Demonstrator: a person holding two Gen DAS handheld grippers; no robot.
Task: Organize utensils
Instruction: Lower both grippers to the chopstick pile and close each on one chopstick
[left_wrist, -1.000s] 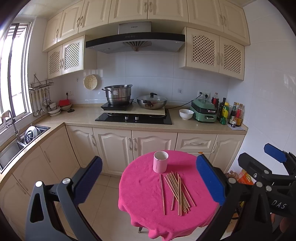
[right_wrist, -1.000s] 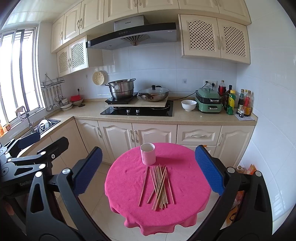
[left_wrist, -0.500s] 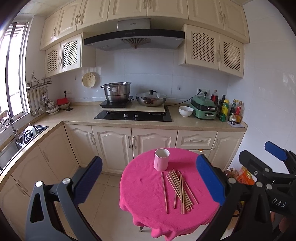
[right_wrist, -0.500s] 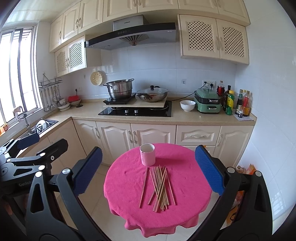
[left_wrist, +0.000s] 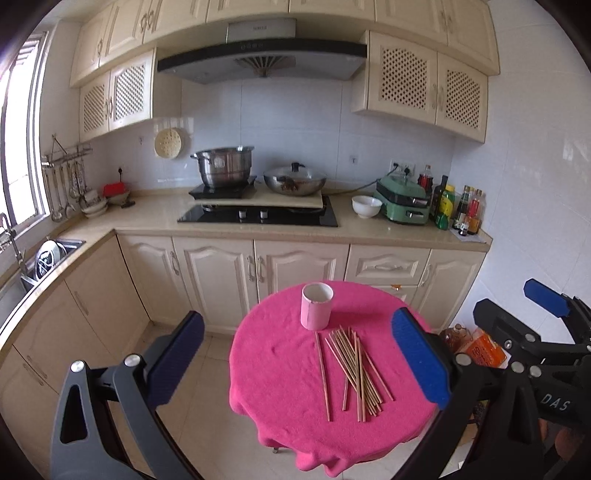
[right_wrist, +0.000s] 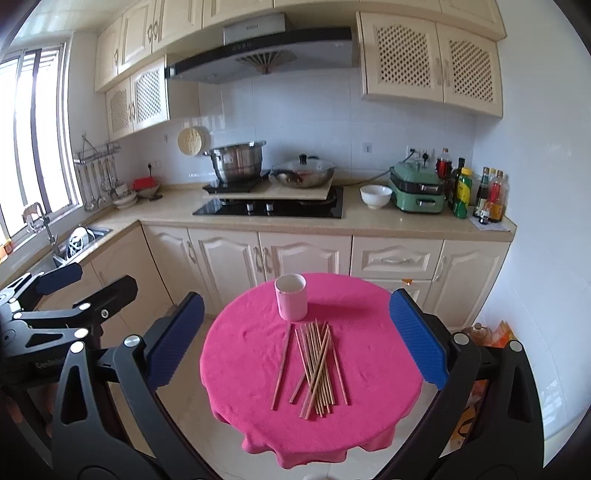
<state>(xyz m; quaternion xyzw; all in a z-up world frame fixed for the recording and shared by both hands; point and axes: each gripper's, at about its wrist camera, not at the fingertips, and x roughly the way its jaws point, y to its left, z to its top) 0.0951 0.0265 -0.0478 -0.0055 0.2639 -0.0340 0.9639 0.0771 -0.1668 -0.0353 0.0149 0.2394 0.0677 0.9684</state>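
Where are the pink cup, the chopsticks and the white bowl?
pink cup (right_wrist: 291, 304), right wrist view, front wall.
chopsticks (right_wrist: 314, 369), right wrist view, middle of pile.
white bowl (right_wrist: 376, 196), right wrist view, outer side.

Bright daylight, fisheye edges, slight blur.

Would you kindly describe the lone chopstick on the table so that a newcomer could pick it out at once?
Find the round table draped in a pink cloth, with a pink cup at its far side. Just nearer than the cup lies a pile of wooden chopsticks. The lone chopstick lies on the pile's left, apart from it and crossing none.
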